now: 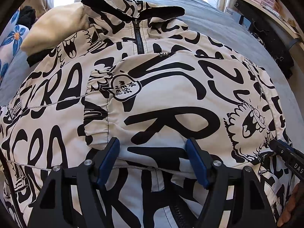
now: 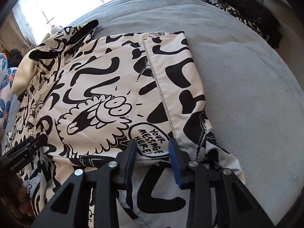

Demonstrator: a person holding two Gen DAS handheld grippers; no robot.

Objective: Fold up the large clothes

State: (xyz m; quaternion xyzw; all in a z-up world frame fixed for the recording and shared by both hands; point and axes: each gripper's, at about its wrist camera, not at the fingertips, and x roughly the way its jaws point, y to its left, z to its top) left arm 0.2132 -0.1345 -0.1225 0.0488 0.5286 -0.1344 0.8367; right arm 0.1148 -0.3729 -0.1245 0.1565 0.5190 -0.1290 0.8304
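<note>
The left tool (image 1: 153, 147) stands spread wide, its blue pads resting on the jacket (image 1: 152, 98) without pinching it. The right tool (image 2: 153, 148), narrower (still parted), flanks a raised fold near the printed speech bubble. The black-and-white jacket lies folded on the grey bed (image 2: 247, 76), hood at the far side.

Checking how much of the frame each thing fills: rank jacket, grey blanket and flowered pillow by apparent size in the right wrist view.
1. jacket, largest.
2. grey blanket, a little smaller; the jacket hides part of it.
3. flowered pillow, only a sliver at the edge, so its true size is unsure.
</note>
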